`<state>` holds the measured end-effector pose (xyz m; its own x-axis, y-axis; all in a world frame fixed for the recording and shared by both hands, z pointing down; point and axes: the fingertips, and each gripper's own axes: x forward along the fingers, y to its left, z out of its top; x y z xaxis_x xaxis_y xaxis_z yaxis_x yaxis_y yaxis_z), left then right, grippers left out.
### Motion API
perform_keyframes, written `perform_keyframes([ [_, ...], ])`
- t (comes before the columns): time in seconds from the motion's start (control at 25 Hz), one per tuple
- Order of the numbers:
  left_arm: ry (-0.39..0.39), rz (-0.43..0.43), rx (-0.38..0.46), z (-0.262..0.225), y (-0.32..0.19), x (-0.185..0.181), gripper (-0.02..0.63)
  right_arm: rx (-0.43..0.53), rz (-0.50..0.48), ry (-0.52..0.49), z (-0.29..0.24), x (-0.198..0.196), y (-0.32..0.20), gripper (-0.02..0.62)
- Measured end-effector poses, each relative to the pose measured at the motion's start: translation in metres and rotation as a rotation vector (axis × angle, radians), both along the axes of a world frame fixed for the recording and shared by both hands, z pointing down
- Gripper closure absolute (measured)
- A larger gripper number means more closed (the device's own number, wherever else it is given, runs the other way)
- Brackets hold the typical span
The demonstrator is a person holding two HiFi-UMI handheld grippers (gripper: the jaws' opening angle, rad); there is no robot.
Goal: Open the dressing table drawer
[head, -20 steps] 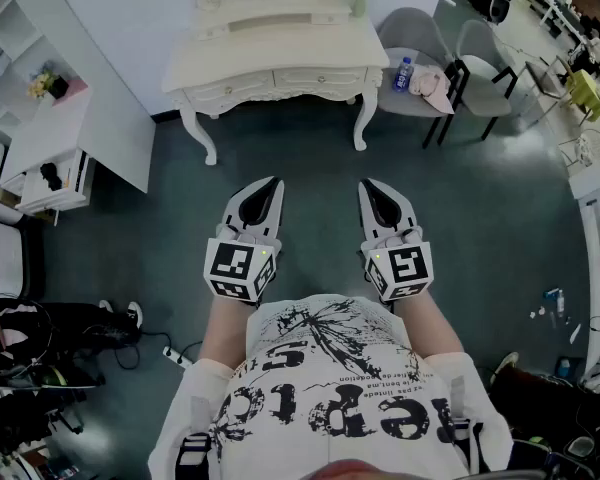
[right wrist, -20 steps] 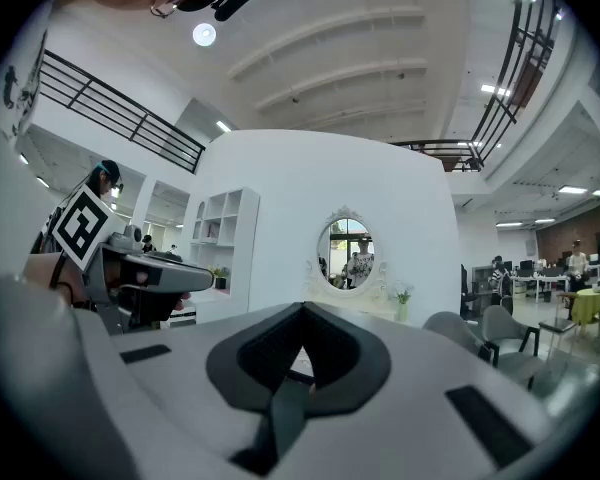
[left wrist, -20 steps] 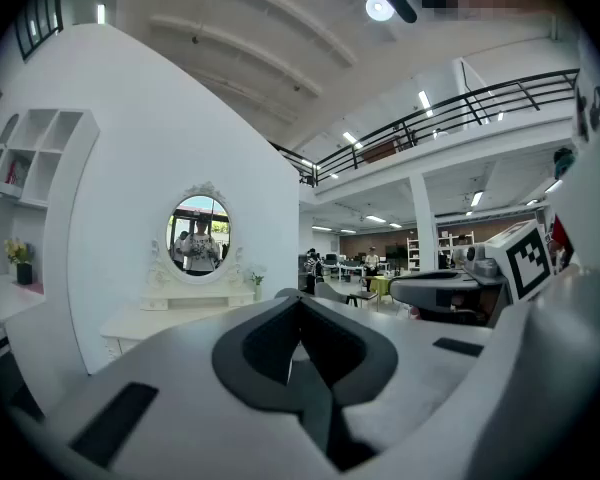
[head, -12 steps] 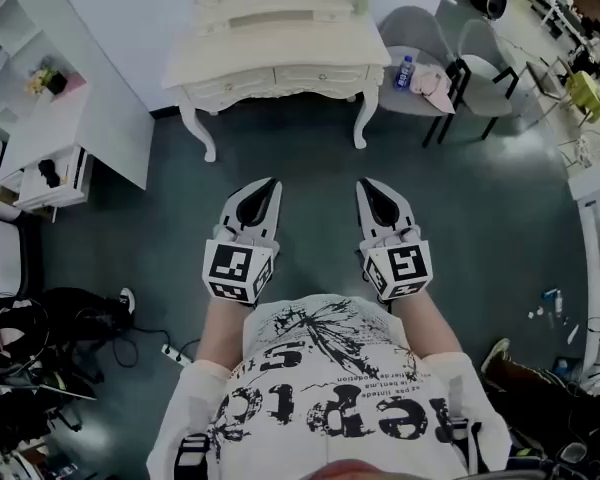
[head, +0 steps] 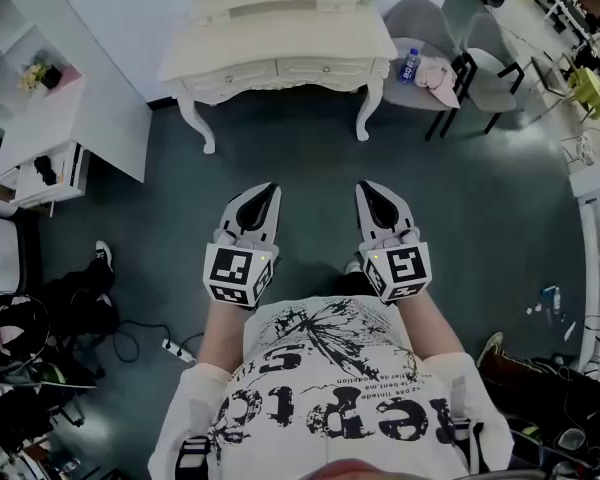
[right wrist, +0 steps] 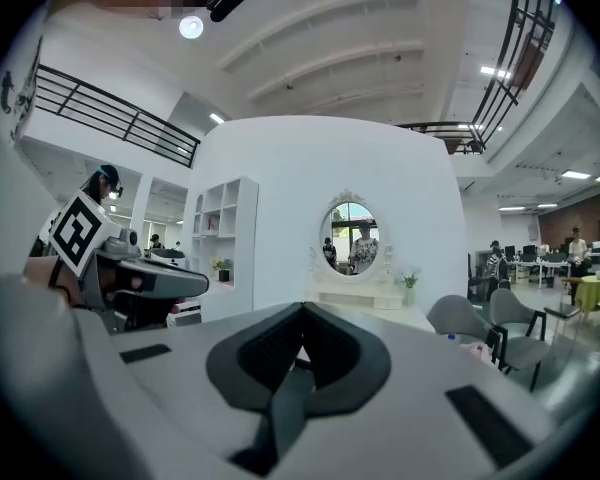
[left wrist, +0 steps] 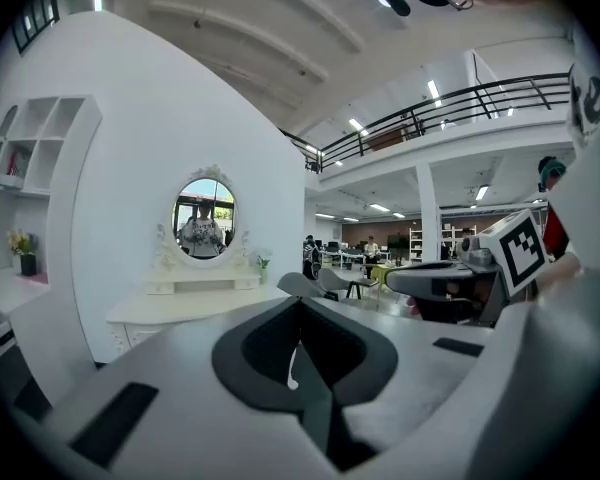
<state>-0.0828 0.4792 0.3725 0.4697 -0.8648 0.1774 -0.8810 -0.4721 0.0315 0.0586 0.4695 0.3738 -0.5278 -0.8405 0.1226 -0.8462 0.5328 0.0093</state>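
Observation:
The white dressing table point(head: 277, 43) stands against the far wall, and its two front drawers point(head: 280, 71) are closed. My left gripper point(head: 270, 186) and right gripper point(head: 365, 186) hang side by side over the dark floor, well short of the table and pointing at it. Both are shut with nothing in them. In the left gripper view the table point(left wrist: 190, 303) and its oval mirror point(left wrist: 204, 218) lie ahead beyond the left gripper's closed tips point(left wrist: 298, 303). The right gripper view shows the same mirror point(right wrist: 350, 233) past the right gripper's closed tips point(right wrist: 302, 308).
Two grey chairs point(head: 420, 28) stand right of the table, one bearing a bottle point(head: 410, 68) and a pink cloth point(head: 440, 78). A white shelf unit point(head: 50, 118) stands at the left. Cables and a power strip point(head: 175, 351) lie on the floor at the lower left, among dark bags.
The head view has shifted a little, so the table sits slightly higher in the picture. A shoe at the left has moved up. Both grippers stay side by side and shut.

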Motion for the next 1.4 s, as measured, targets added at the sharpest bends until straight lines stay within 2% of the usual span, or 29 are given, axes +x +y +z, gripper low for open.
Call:
perform_keyframes([
  [0.2, 0.004, -0.024, -0.014, 0.013, -0.029, 0.003, 0.588, -0.004, -0.026, 0.028, 0.013, 0.001, -0.037, 0.578],
  [0.36, -0.02, -0.06, -0.035, 0.023, -0.07, 0.004, 0.588, -0.019, -0.05, 0.008, 0.024, 0.004, -0.087, 0.578],
  [0.48, -0.031, -0.087, -0.046, 0.024, -0.114, 0.006, 0.588, -0.029, -0.065, -0.015, 0.026, 0.009, -0.138, 0.578],
  [0.68, -0.053, -0.137, -0.025, 0.014, -0.21, 0.011, 0.588, 0.0, -0.097, 0.005, 0.018, 0.018, -0.237, 0.578],
  [0.96, -0.048, -0.149, 0.017, 0.001, -0.325, 0.033, 0.588, -0.001, -0.111, 0.005, 0.013, 0.038, -0.359, 0.578],
  [1.2, -0.03, -0.148, -0.024, 0.013, -0.387, 0.038, 0.588, -0.017, -0.106, 0.01, 0.021, 0.047, -0.416, 0.578],
  [1.4, -0.031, -0.109, -0.037, 0.027, -0.448, 0.037, 0.588, -0.053, -0.069, 0.016, 0.039, 0.045, -0.472, 0.577],
])
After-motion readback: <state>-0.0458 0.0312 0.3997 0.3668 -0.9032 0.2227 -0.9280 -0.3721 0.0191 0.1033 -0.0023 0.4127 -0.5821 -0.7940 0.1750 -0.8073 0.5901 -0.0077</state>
